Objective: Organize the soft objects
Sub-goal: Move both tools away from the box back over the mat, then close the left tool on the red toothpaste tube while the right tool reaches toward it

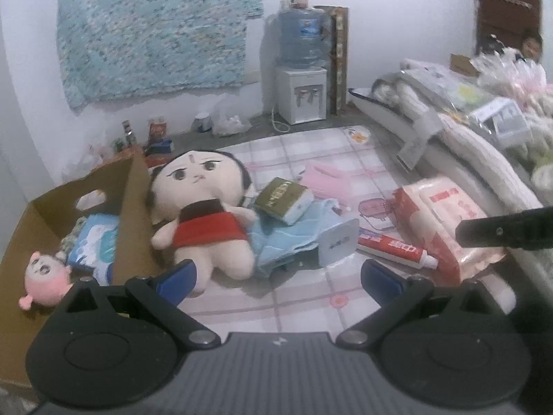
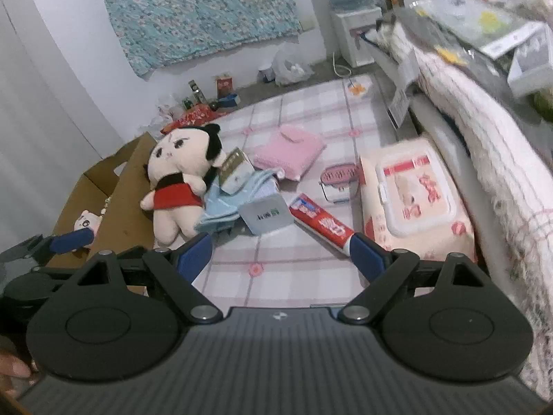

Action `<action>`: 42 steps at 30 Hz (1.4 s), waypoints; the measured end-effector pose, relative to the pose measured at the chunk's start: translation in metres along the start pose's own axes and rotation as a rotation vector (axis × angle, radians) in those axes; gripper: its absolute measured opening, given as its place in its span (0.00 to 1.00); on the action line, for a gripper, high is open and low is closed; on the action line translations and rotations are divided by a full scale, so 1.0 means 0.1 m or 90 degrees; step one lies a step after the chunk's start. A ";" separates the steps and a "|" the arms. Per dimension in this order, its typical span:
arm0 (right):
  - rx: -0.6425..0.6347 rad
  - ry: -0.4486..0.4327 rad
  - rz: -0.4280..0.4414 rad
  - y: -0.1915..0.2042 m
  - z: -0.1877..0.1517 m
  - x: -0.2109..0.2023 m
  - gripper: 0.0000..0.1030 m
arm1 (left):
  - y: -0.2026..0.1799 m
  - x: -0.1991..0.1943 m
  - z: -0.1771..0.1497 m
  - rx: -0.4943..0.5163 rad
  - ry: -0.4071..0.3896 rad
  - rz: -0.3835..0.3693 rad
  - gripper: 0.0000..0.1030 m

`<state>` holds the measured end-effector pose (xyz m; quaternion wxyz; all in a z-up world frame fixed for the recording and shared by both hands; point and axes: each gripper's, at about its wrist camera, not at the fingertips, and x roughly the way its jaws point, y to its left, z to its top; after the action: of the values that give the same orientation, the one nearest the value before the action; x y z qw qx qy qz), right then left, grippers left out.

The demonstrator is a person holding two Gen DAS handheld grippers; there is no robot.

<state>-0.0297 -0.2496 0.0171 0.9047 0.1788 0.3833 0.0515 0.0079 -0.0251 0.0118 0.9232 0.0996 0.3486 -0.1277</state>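
Nearest the cameras, both sets of tongs are hanging open and empty over the checked mat (image 2: pixel 293 276): the left tongs (image 1: pixel 278 276) are spreading wide just short of the big doll's feet, and the right tongs (image 2: pixel 281 254) are gaping above bare mat, with the toothpaste tube (image 2: pixel 319 223) lying just beyond their right finger.

The big doll (image 1: pixel 204 214) is lying on its back on the mat, against the outer wall of the cardboard box (image 1: pixel 129 207). It is looking light, plush and squashy, so a pinch across the red-dressed middle or a stubby leg should be holding it well (the round head is probably too wide). Beside it a light blue cloth (image 1: pixel 290 238) is lying crumpled and limp, likely to sag from any single pinch; a small wrapped pack (image 1: pixel 283 200) is resting on it.

The toothpaste tube is glossy and half stiff, and the wet wipes pack (image 2: pixel 414 200) to the right is looking heavier, with slick film and a hard lid. Farther off, a folded pink towel (image 2: pixel 288 154) is sitting flat and fluffy.

Inside the box a small pink doll (image 1: pixel 43 280) and what seems to be a blue-and-white soft pack (image 1: pixel 93 245) are already lying, though blur is hiding detail.
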 end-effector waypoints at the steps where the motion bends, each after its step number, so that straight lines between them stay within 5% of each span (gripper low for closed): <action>1: 0.004 0.004 0.000 -0.03 -0.02 0.03 0.84 | -0.03 0.05 -0.01 0.006 -0.002 0.000 0.99; 8: 0.021 0.018 -0.018 -0.24 -0.08 0.30 0.82 | -0.15 0.39 -0.03 0.041 -0.014 -0.011 0.97; 21: -0.048 0.070 -0.011 -0.22 0.15 1.15 0.51 | -0.21 1.07 -0.06 0.058 0.055 -0.043 0.57; 31: -0.233 0.195 -0.103 -0.08 0.27 2.01 0.38 | -0.16 1.20 -0.26 0.018 0.149 -0.063 0.59; 42: -0.180 0.241 -0.088 -0.09 0.13 1.92 0.28 | -0.14 1.03 -0.47 0.008 0.178 -0.105 0.66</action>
<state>0.1134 -0.2170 -0.1073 0.8340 0.0112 0.5465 0.0752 0.0496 -0.0426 -0.0927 0.8513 0.0936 0.4801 -0.1900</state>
